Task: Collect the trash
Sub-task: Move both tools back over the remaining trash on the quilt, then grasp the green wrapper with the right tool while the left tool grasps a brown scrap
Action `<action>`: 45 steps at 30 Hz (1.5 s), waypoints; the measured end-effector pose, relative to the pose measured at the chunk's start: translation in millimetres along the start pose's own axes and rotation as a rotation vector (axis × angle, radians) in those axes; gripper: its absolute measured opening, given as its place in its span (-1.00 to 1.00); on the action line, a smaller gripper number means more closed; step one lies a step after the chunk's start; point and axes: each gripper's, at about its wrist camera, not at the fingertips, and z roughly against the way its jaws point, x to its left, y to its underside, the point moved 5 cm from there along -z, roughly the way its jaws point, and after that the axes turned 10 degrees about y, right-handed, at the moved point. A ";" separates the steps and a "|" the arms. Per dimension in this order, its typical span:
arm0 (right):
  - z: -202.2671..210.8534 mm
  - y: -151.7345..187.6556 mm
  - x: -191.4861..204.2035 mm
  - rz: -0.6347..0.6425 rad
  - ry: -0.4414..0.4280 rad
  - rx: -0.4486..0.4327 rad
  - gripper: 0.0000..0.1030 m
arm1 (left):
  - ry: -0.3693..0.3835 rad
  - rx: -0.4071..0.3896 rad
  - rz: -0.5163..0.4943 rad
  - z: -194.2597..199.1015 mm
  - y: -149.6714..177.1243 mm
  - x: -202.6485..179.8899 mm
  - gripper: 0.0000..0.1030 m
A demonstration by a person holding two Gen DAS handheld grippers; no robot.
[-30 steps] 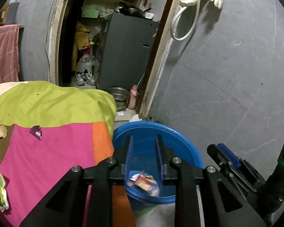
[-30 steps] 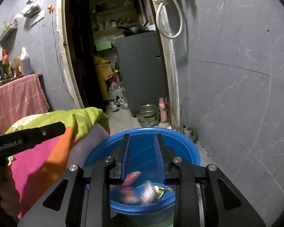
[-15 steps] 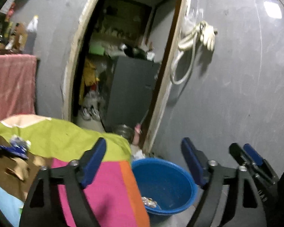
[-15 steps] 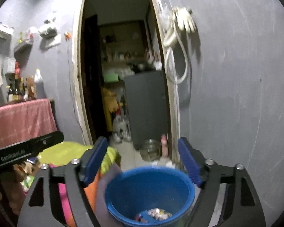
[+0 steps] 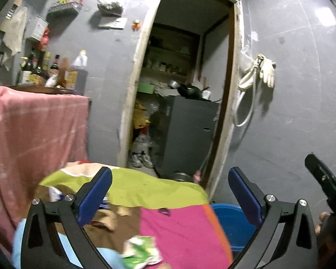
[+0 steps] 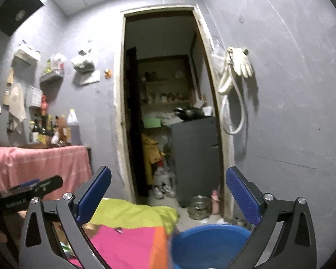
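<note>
Blue basin (image 6: 210,244) contents unseen; left claw (image 5: 170,195), right claw (image 6: 169,194) opening, empty.

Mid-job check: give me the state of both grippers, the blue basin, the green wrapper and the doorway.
left gripper: jaws opening, nothing between them.
right gripper: jaws opening, nothing between them.
blue basin: upright on the floor beside the bed; contents not visible.
green wrapper: crumpled, lying on the bedspread.
doorway: open.
</note>
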 end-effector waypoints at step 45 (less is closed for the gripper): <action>-75.8 202.9 169.3 0.238 -0.336 0.816 0.23 | 0.015 0.485 0.235 -22.5 102.7 178.8 0.65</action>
